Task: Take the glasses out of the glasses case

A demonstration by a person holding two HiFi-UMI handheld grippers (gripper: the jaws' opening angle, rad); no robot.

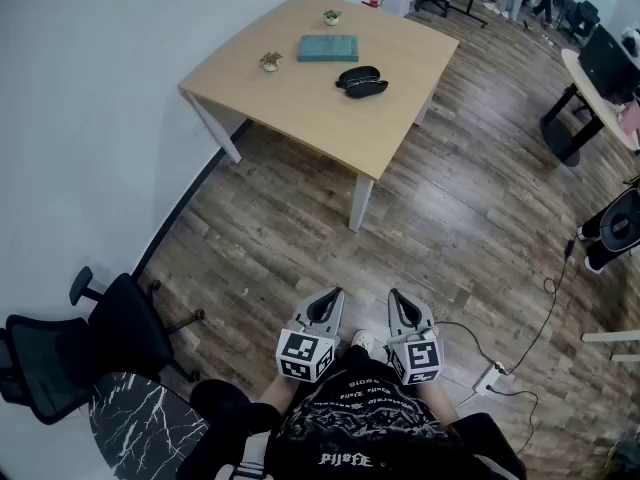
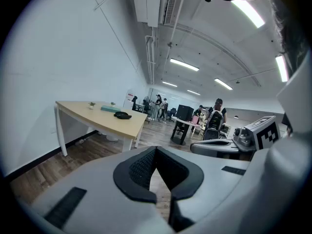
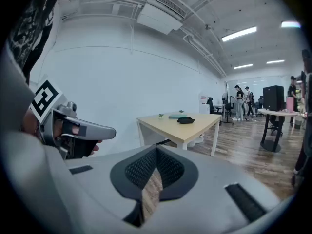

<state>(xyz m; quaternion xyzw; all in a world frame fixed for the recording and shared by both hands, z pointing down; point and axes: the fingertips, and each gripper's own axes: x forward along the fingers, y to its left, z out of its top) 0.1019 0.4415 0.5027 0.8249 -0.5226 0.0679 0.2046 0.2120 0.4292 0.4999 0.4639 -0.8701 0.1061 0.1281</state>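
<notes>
My left gripper (image 1: 332, 296) and right gripper (image 1: 398, 298) are both clenched on nothing, well short of the tabletop (image 1: 300, 103). The case (image 1: 361, 80) lies toward the tabletop's right side. I'd step close first, then open the jaws before reaching.

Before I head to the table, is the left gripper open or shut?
Shut. In its own view the left gripper has its jaws closed tip to tip, nothing between them, only floor beyond.
</notes>
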